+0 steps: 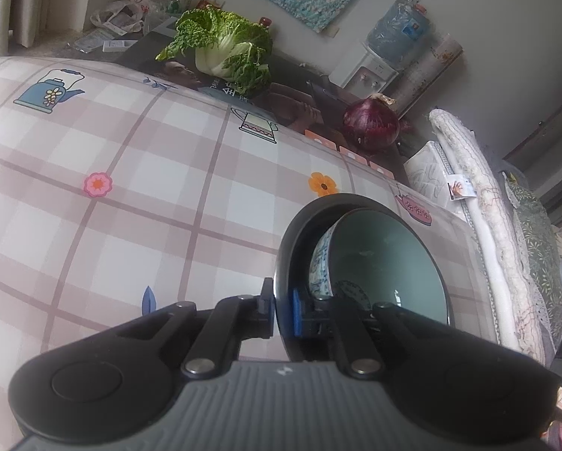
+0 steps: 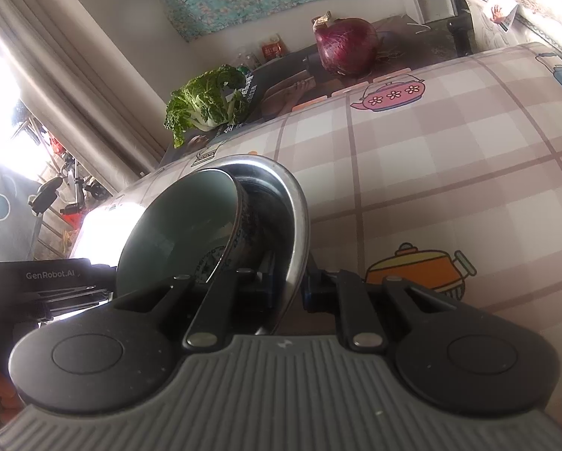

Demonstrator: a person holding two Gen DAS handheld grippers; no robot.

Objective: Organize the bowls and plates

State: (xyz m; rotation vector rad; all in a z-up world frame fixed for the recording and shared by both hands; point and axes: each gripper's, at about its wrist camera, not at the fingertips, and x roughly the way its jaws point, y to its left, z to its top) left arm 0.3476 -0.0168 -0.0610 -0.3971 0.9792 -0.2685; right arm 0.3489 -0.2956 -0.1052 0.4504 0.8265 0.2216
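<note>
A metal plate (image 1: 284,248) with a raised rim carries a green-glazed bowl (image 1: 386,263) with a blue patterned outside. Both are held above the checked tablecloth. My left gripper (image 1: 283,312) is shut on the plate's rim, one finger on each side. In the right wrist view the same plate (image 2: 298,218) and bowl (image 2: 168,233) show from the other side. My right gripper (image 2: 286,285) is shut on the opposite rim. The left gripper's body (image 2: 44,285) shows at the left edge there.
The tablecloth (image 1: 130,195) has teapot and flower prints. A napa cabbage (image 1: 224,49) and a red onion (image 1: 371,124) lie on a dark poster at the table's far side. A water dispenser (image 1: 390,49) and folded bedding (image 1: 487,206) stand beyond.
</note>
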